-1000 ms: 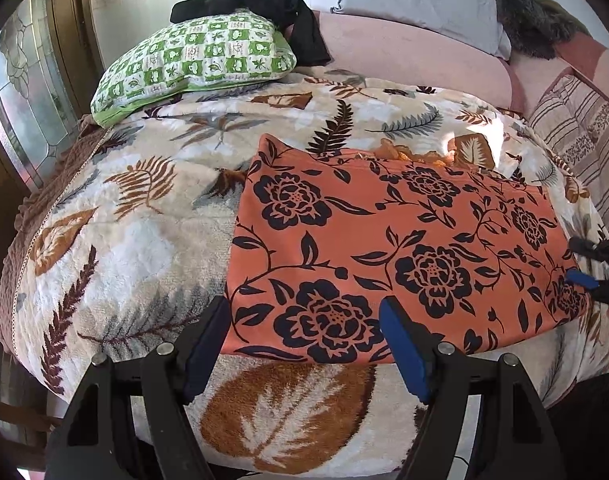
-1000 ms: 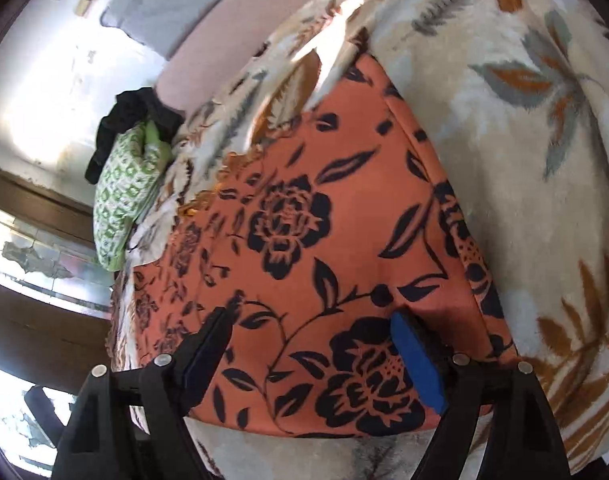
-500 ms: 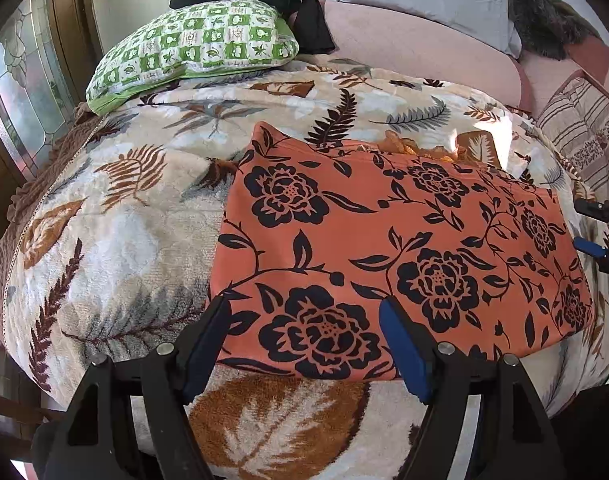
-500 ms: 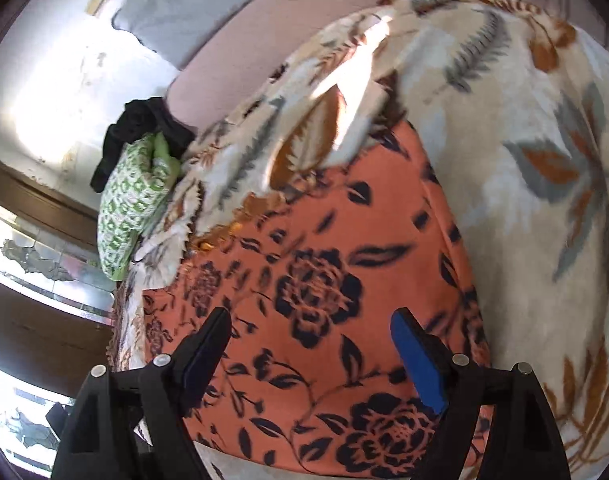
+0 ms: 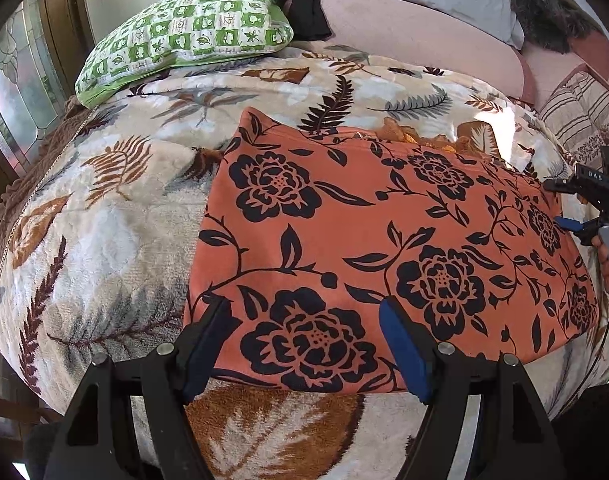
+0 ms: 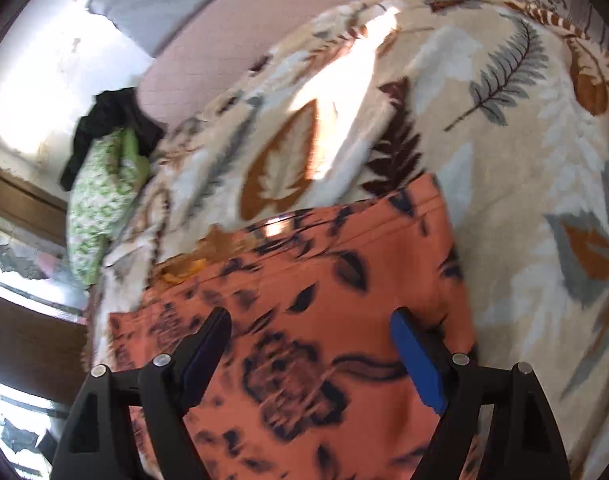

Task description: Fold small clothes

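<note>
The orange cloth [image 5: 384, 240] with dark flowers lies flat on the leafy blanket [image 5: 104, 220] on the bed. The left claw [image 5: 304, 344] hangs over its near edge, wide apart, holding nothing. The right claw [image 6: 310, 352] hangs over its other end, also wide apart. A green pillow [image 5: 184, 36] sits farther back.
</note>
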Demonstrator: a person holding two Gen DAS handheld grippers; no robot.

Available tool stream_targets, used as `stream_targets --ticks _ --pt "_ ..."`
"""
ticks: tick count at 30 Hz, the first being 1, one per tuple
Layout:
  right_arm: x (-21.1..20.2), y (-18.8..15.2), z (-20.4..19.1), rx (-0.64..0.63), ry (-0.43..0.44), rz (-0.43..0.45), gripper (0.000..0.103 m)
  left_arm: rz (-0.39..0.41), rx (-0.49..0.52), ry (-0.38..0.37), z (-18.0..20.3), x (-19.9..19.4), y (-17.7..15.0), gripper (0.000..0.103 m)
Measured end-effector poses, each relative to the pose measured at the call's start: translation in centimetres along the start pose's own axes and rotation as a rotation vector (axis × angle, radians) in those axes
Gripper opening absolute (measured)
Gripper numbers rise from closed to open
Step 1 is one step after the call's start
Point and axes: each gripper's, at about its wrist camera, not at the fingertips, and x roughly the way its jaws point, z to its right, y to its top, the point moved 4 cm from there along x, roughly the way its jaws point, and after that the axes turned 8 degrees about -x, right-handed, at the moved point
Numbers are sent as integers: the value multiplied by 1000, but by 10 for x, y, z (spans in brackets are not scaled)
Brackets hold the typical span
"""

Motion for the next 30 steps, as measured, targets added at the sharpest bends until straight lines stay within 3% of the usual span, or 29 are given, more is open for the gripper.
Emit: stream_targets --ticks 2,4,9,15,18,21,30 --pt "-12 1 -1 51 38 48 84 10 4 -2 1 -3 0 77" --pt "-32 -7 -16 -15 53 86 84 10 0 -12 2 -4 0 77" --pt "-92 -66 -37 -45 117 165 84 26 0 -42 8 -15 -5 77" --pt "-109 -176 -14 137 208 137 89 35 18 -53 15 -26 -14 77" --pt "-99 -208 5 252 239 137 89 31 27 -59 21 -31 -18 77" --pt "-91 -215 20 332 284 151 89 35 38 -55 27 -36 -21 77" --pt "-72 -189 44 454 357 197 89 60 67 -26 39 -47 -23 77"
